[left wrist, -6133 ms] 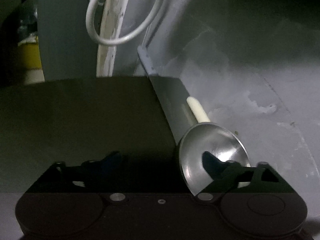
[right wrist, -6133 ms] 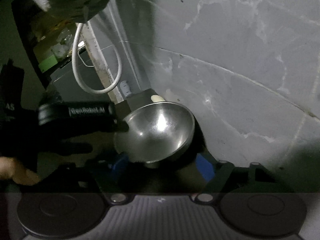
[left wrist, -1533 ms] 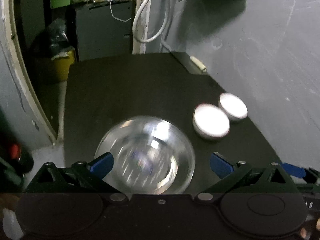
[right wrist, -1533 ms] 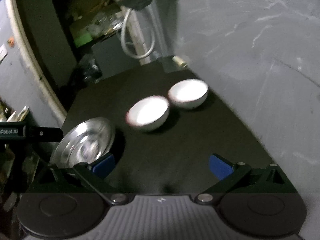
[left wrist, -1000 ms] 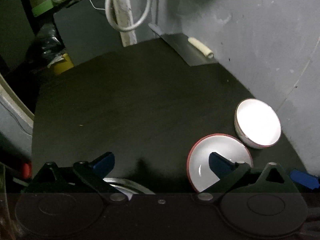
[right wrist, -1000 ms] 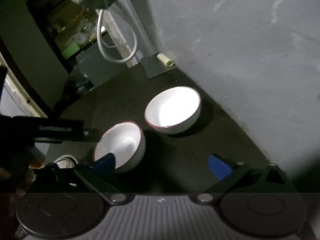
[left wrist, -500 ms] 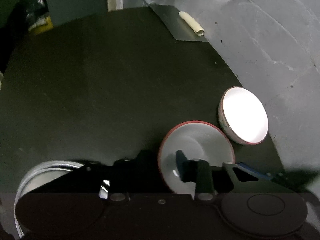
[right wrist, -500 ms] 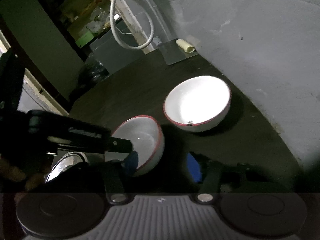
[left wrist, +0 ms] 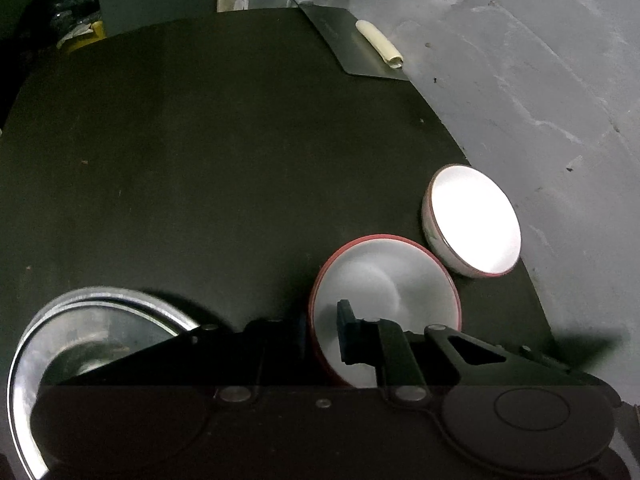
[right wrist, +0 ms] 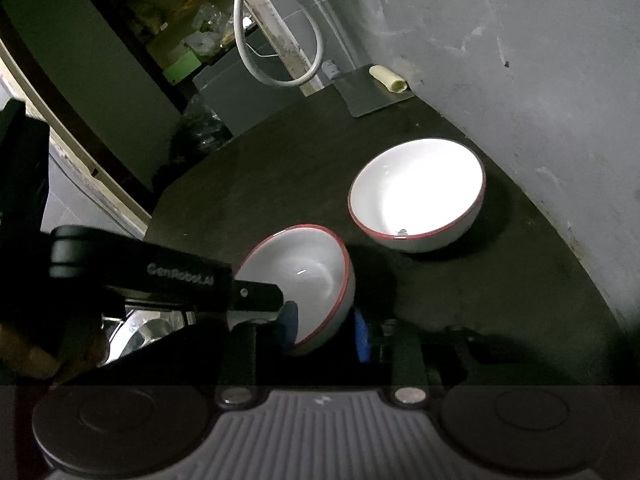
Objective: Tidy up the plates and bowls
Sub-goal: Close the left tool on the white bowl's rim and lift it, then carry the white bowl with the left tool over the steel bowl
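Note:
Two white bowls with red rims stand on the black table point(left wrist: 200, 152). The near bowl point(left wrist: 384, 292) point(right wrist: 308, 272) is tipped onto its side. My left gripper point(left wrist: 322, 320) has its jaws closing over the bowl's left rim, one finger inside and one outside. From the front, my right gripper point(right wrist: 325, 328) has its jaws closing on the bowl's wall, one blue pad inside and one outside. The left gripper point(right wrist: 256, 298) reaches in from the left in the right wrist view. The far bowl point(left wrist: 474, 222) point(right wrist: 416, 192) sits upright by the wall. A steel bowl point(left wrist: 80, 340) point(right wrist: 136, 336) lies at the lower left.
A flat metal blade point(left wrist: 352, 48) with a cream roll point(left wrist: 380, 44) on it lies at the table's far edge. The grey wall point(left wrist: 540, 80) curves close behind the far bowl. A white cable point(right wrist: 276, 68) hangs beyond the table, with cluttered shelves behind.
Both grippers went from wide open to closed on the near white bowl, which has tipped onto its side. The steel bowl has come further into the left wrist view.

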{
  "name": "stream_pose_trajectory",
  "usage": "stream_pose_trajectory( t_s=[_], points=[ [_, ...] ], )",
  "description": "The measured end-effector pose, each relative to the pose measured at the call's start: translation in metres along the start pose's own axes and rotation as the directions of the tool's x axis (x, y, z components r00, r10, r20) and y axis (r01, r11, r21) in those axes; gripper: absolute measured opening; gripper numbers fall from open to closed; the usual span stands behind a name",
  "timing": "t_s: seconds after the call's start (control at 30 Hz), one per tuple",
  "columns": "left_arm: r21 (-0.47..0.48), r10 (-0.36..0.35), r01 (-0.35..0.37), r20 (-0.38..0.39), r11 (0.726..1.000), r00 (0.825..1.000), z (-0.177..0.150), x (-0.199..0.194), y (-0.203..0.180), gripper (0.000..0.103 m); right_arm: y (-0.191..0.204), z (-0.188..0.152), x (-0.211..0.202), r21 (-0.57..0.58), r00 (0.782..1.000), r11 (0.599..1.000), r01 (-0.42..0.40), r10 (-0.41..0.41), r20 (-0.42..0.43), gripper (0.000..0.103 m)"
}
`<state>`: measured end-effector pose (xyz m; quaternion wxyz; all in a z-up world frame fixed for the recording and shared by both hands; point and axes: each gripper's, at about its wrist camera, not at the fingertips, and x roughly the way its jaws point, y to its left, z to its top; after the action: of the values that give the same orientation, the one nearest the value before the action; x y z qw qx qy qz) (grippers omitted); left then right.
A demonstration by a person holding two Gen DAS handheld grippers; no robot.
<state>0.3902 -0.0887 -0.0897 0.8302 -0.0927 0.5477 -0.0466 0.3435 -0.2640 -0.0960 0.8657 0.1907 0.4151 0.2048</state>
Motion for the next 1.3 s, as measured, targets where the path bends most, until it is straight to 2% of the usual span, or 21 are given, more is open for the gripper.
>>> stream_pose_trajectory(
  t_s=[0.17, 0.37, 0.57, 0.73, 1.03, 1.3],
  points=[
    [-0.005, -0.053, 0.053, 0.051, 0.999, 0.997, -0.01, -0.015, -0.001, 0.015, -0.003, -0.006, -0.017, -0.011, 0.999, 1.0, -0.023, 0.023, 0.049, 0.032],
    [-0.005, -0.117, 0.119, 0.132, 0.993, 0.984, -0.024, -0.042, -0.006, 0.015, -0.002, -0.009, -0.045, -0.029, 0.993, 0.999, -0.041, 0.044, 0.113, 0.032],
    [0.03, -0.163, 0.16, 0.217, 0.987, 0.962, -0.035, -0.069, -0.014, 0.015, 0.009, -0.011, -0.071, -0.065, 0.987, 0.998, -0.026, 0.036, 0.156, 0.032],
    [0.059, -0.201, 0.192, 0.255, 0.98, 0.946, -0.045, -0.091, -0.015, 0.015, 0.022, -0.015, -0.093, -0.095, 0.985, 0.995, -0.019, 0.035, 0.171, 0.032],
    [0.032, -0.238, 0.239, 0.291, 0.97, 0.927, -0.072, -0.123, 0.003, 0.015, 0.054, -0.032, -0.121, -0.149, 0.99, 0.989, -0.015, 0.036, 0.138, 0.032],
    [-0.004, -0.253, 0.27, 0.336, 0.963, 0.907, -0.102, -0.152, 0.031, 0.015, 0.091, -0.05, -0.133, -0.266, 0.996, 0.964, -0.024, 0.045, 0.073, 0.032]
  ],
)
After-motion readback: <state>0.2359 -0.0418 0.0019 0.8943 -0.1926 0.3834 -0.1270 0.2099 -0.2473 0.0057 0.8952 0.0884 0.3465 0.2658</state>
